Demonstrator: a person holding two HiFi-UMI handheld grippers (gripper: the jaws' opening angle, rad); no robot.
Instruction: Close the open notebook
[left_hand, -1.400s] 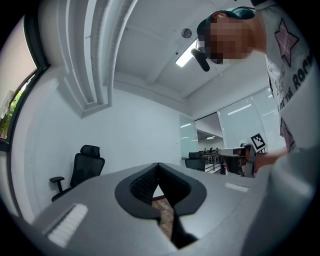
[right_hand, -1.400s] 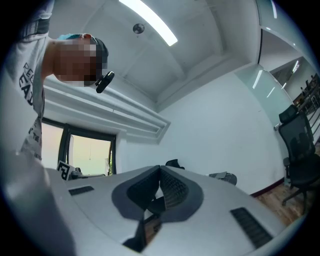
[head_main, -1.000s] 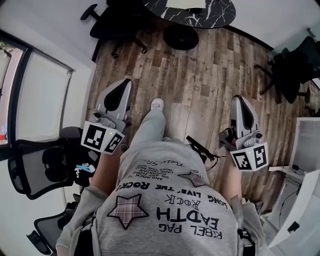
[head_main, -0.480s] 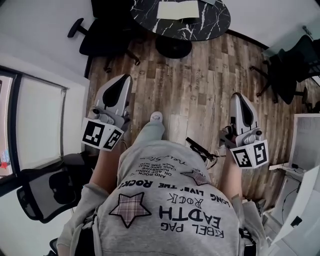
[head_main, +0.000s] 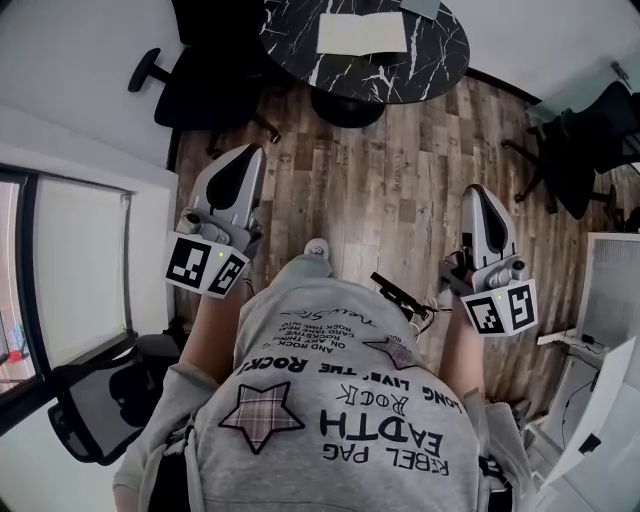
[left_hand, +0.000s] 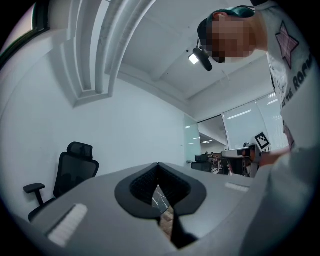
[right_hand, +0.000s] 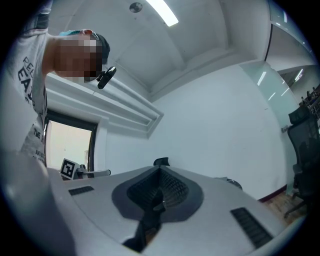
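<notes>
The open notebook (head_main: 362, 33) lies flat, pale pages up, on a round black marble table (head_main: 430, 62) at the top of the head view. Both grippers are held out in front of the person's body, well short of the table and over the wood floor. The left gripper (head_main: 248, 152) points toward the table with its jaws together and nothing between them. My right gripper (head_main: 478, 192) is likewise shut and empty. In the left gripper view the jaws (left_hand: 159, 166) meet at the tip; in the right gripper view the jaws (right_hand: 160, 169) meet too.
A black office chair (head_main: 200, 80) stands left of the table, another (head_main: 585, 130) at the right, a third (head_main: 95, 410) at the lower left. A window wall runs along the left. White furniture (head_main: 612, 290) stands at the right. Wood floor (head_main: 400, 200) lies between me and the table.
The table and notebook have come further into the head view and nearer. Both grippers have travelled forward with the person, still shut and empty.
</notes>
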